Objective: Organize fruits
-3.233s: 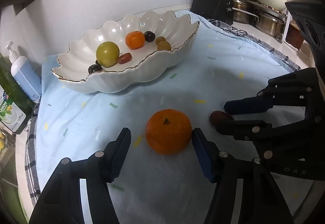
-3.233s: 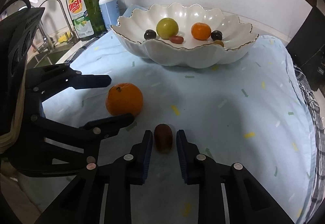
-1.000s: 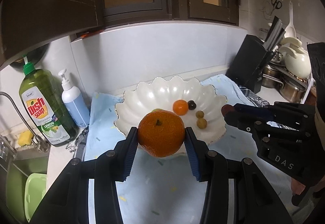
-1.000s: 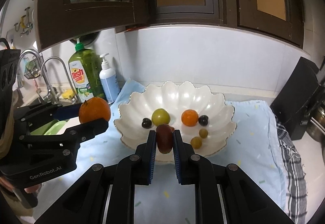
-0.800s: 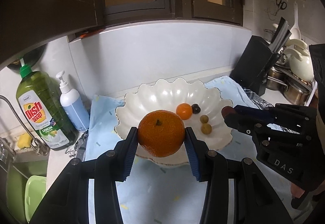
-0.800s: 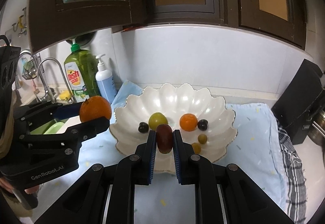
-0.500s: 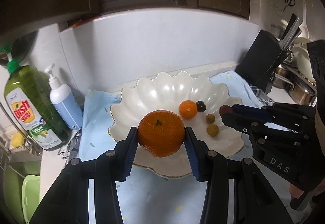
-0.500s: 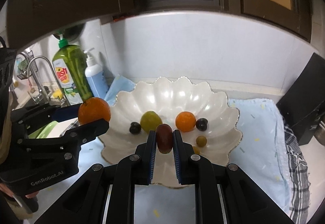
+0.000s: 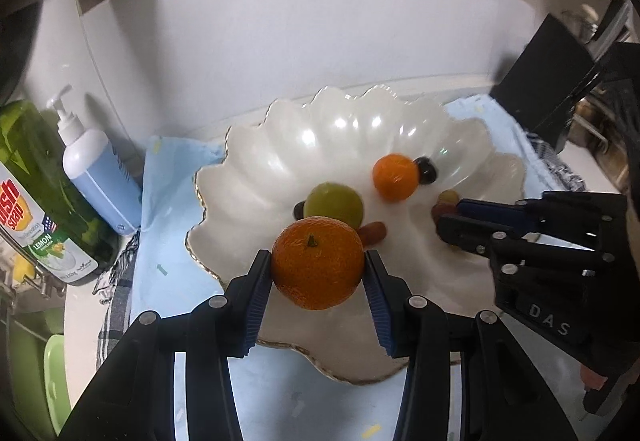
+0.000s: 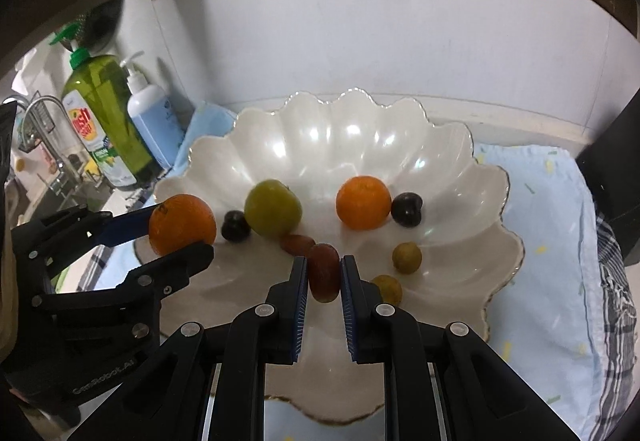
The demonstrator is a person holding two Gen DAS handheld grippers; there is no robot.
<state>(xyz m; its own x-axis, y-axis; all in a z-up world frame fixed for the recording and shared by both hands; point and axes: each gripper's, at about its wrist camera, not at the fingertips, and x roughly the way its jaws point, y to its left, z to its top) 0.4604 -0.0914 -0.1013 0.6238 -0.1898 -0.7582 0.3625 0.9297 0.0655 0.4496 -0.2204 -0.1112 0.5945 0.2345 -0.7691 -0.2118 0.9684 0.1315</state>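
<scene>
**Both fruits over the bowl, neither dropped yet**

While most of the fruit already sat inside the scalloped white bowl [image 10: 452, 145], you had the last two pieces clamped & hanging above it. In the bowl: a green fruit [image 10: 273, 208], a small orange [image 10: 363, 202], two dark plum-like fruits [image 10: 406, 209] [image 10: 235, 226], two small olive-brown round ones [image 10: 406, 258] [image 10: 387, 288], & a reddish oblong one [image 10: 297, 243]. No loose fruit showed on the light-blue cloth [image 10: 544, 241] in either view, so by my read what was left was just the two releases, then pulling back.

Left gripper [image 9: 318, 268]: jaws partway open, pads pressed on both sides of the large orange [image 9: 318, 262], stem up. The orange hung over the near-left part of the bowl, close in front of the green fruit, not touching the bowl as far as I could tell.

Right gripper [image 10: 324, 273]: jaws nearly closed, pinching the dark red oblong fruit [image 10: 323, 271] by its sides. It sat over the bowl's middle, just in front of the reddish one lying there; contact w/ the bowl couldn't be judged.

Pose: both tools pitched steeply downward toward the bowl interior, side by side, left one near the dish soap bottle [image 10: 98, 121] & pump bottle [image 10: 150, 121] side, right one toward the black knife block [image 9: 548, 81] side. The two tools stood apart, no contact betw. them.
</scene>
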